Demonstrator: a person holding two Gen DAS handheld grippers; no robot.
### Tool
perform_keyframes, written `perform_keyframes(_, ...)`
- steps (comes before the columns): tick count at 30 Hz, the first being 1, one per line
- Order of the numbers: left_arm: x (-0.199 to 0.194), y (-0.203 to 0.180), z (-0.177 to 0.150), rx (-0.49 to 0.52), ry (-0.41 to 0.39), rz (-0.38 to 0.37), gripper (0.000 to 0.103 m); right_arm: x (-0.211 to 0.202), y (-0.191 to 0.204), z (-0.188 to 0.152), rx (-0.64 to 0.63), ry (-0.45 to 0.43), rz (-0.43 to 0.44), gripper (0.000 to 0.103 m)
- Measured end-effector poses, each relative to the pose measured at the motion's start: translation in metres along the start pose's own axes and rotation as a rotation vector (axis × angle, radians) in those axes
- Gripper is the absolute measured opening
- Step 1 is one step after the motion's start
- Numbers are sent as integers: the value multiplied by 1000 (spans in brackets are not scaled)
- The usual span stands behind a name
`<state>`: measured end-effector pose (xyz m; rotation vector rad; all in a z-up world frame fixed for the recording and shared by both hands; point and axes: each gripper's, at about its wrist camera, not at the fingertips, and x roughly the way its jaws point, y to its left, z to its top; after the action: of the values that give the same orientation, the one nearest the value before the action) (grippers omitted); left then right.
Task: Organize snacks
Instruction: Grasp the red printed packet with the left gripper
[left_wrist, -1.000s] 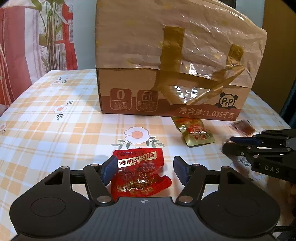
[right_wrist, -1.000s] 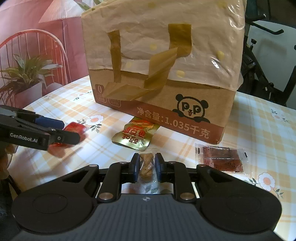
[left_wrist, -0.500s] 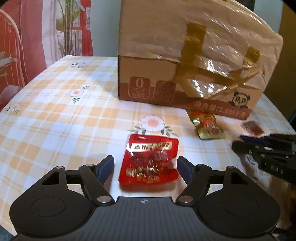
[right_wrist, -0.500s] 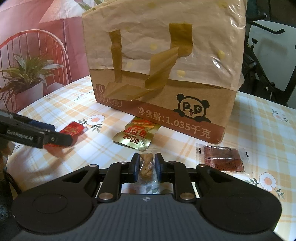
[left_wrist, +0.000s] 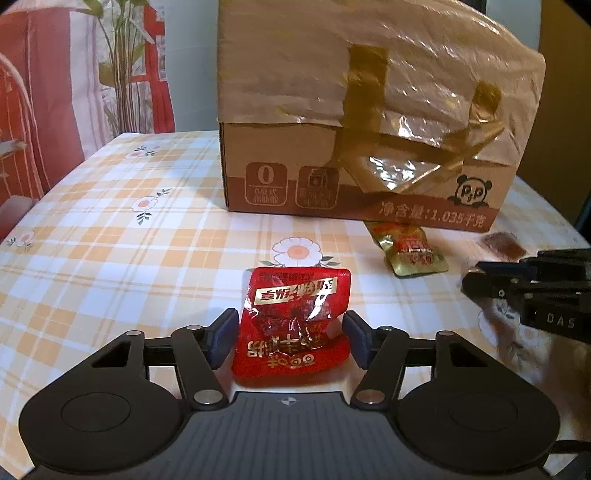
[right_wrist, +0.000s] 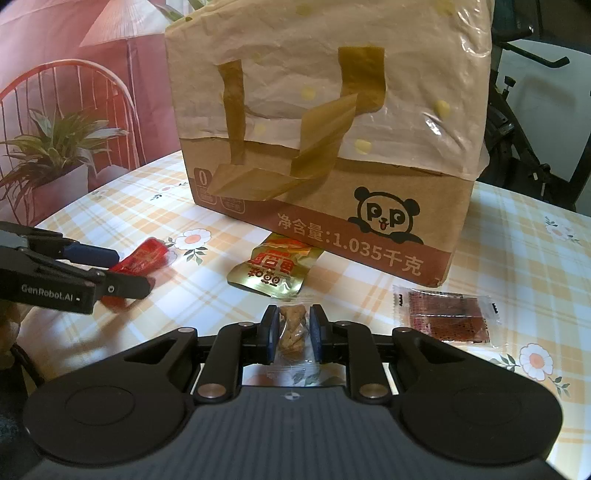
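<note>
A red snack packet lies on the checked tablecloth between the jaws of my left gripper. The jaws are closing and both blue pads touch its crumpled sides. From the right wrist view the same red packet shows beside the left gripper. My right gripper is shut on a small brown snack in a clear wrapper, held just above the table. The right gripper sits at the right edge of the left wrist view.
A big taped cardboard box with a panda logo stands behind. A gold snack packet lies against its front. A dark red sachet lies to the right. A potted plant and a chair stand beyond the table's left edge.
Half a second ago the red packet lay flat between wide left jaws; now the jaws have closed onto its sides and it bulges. The right gripper and its snack have not moved.
</note>
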<state>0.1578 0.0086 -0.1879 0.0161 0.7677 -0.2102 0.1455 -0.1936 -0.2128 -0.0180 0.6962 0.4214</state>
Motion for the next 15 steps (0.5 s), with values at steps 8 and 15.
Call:
perform_keyframes(8,-2,0,2,-10,-21,-31,54,0,0,0,0,1,1,19)
perform_keyframes(15,-4,2,2,-18,-28,-42,50,0,0,0,0,1,0,19)
